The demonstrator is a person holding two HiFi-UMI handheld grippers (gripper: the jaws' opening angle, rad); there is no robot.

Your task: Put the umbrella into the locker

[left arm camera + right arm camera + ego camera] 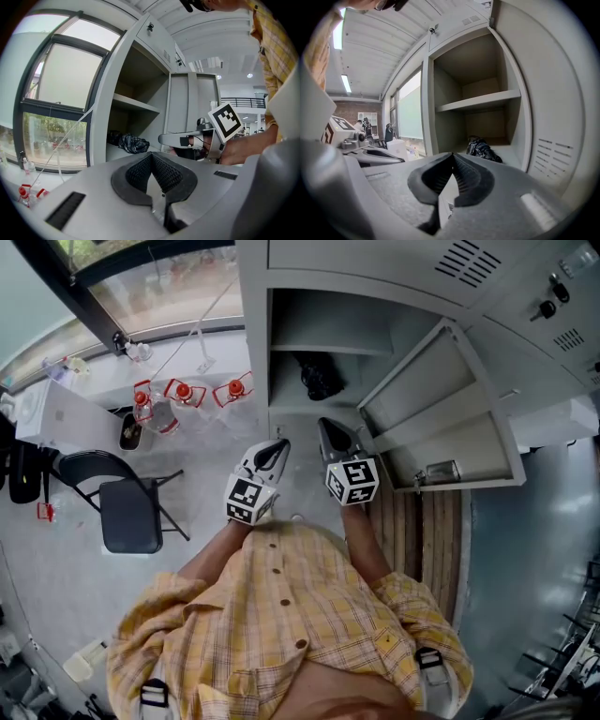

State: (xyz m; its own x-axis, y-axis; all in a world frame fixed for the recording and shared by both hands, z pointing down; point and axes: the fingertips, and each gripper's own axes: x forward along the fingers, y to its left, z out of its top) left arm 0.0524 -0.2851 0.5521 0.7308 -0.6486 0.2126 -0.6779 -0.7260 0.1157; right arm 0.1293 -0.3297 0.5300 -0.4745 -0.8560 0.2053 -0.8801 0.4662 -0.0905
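no words, numbers or brand names can be read. only black-and-white square code markers are seen: they are printed on the faces of the left cube (248,499) and the right cube (352,480). the right cube's marker is also shown large in the left gripper view. a small card holder (441,471) is fixed to the locker door (469,442), but nothing on it can be made out. a pale poster (363,117) is hung on the far brick wall (349,111) in the right gripper view, and its print is too small to be read.
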